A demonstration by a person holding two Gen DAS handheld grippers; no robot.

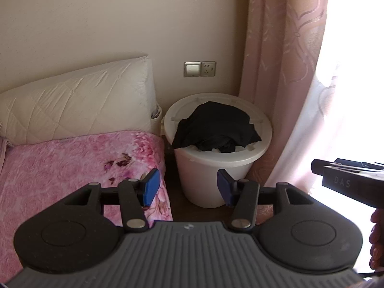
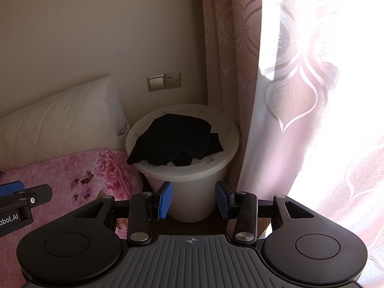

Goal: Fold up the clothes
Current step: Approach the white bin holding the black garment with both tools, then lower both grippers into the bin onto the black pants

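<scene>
Left wrist view shows folding not yet begun: the black clothes (image 1: 216, 126) lie heaped in the white bucket (image 1: 211, 180) beside the bed (image 1: 72, 165). Both the left gripper (image 1: 188, 187) and right gripper (image 2: 193, 199) stand apart, empty, well short of the bucket. A curtain (image 1: 283, 72) hangs just beside it; nothing blocks the reach.

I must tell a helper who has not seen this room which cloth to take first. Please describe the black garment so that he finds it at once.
Look at the corner where the bed with the pink flowered blanket meets the pink curtain. A white round bucket stands there on the floor, below the wall socket. The black garment lies crumpled over its open top, the only dark cloth among pale things.
</scene>
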